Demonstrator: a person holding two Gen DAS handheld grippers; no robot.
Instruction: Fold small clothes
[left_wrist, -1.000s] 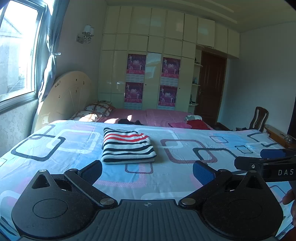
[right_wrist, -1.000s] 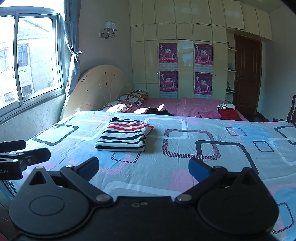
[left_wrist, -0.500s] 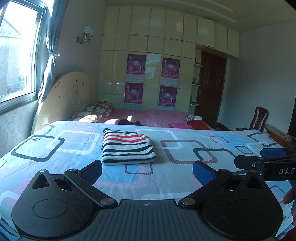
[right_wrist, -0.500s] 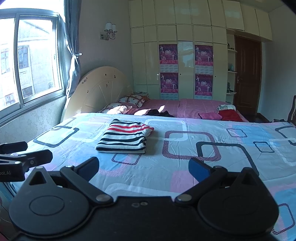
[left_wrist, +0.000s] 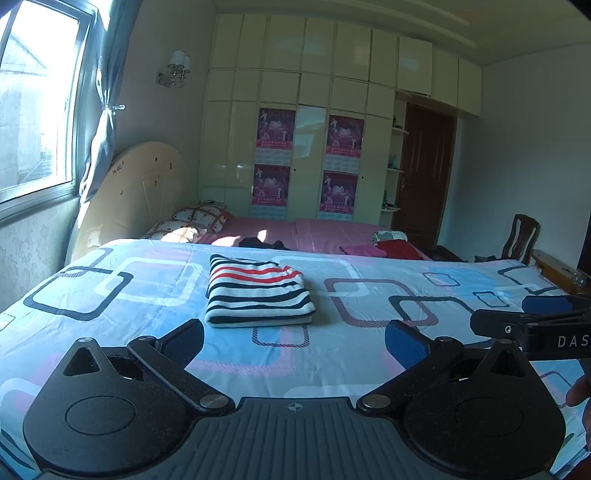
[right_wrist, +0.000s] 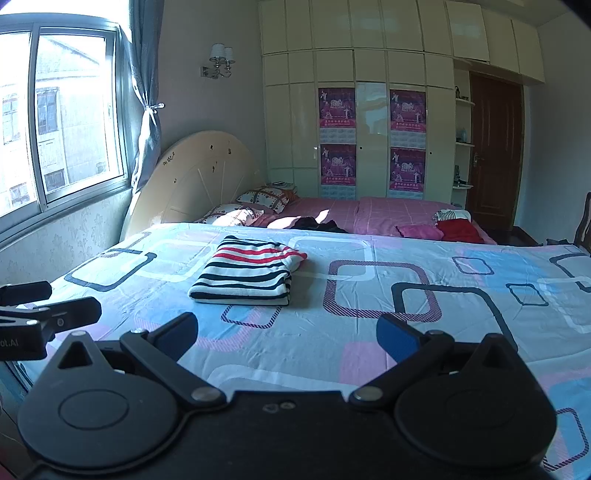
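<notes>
While folded: the striped knit garment (left_wrist: 256, 291), white with black bands and a few red ones near its far edge, lies as a flat rectangular bundle on the bed.
Garment position: ahead of both grippers and apart from them, touching neither; in the left wrist view it sits just beyond the gap between the fingers, in the right wrist view (right_wrist: 246, 271) beyond and left of centre.
Left gripper (left_wrist: 293, 341): blue-padded fingers spread wide, holding nothing.
Right gripper (right_wrist: 287, 338): fingers likewise spread apart, gripping nothing; it shows at the right edge of the left wrist view.
Bed cover (left_wrist: 369, 332): light blue and pink sheet printed with rounded squares.
Beyond: a pink bedspread (right_wrist: 369, 214) with patterned pillows (right_wrist: 264, 197) and small red and pink clothes (right_wrist: 439, 229); cream wardrobe (right_wrist: 369, 110) with purple posters.
</notes>
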